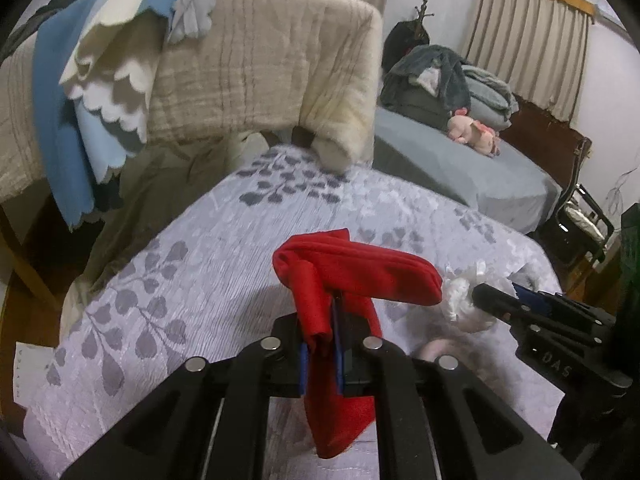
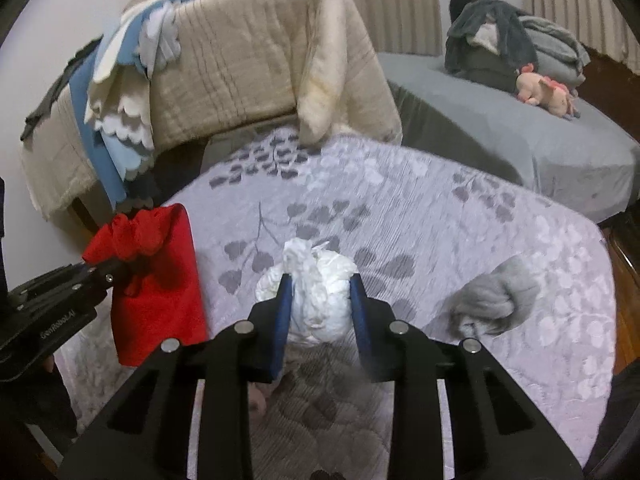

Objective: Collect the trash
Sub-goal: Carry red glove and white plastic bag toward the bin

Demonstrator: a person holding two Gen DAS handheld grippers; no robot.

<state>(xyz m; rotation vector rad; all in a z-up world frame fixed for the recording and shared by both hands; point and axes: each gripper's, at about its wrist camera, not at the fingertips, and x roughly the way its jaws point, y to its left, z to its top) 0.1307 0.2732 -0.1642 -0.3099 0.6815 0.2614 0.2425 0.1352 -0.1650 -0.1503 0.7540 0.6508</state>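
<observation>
My left gripper is shut on the rim of a red cloth bag and holds it above the leaf-patterned bedspread. The bag also shows at the left of the right wrist view, hanging from the left gripper. My right gripper is shut on a crumpled white tissue wad, held just above the bedspread. In the left wrist view the right gripper holds the wad just right of the bag.
A grey balled sock lies on the bedspread to the right. A chair draped in a beige quilt and blue-and-white cloths stands behind. A grey bed with clothes and a pink plush toy is at the far right.
</observation>
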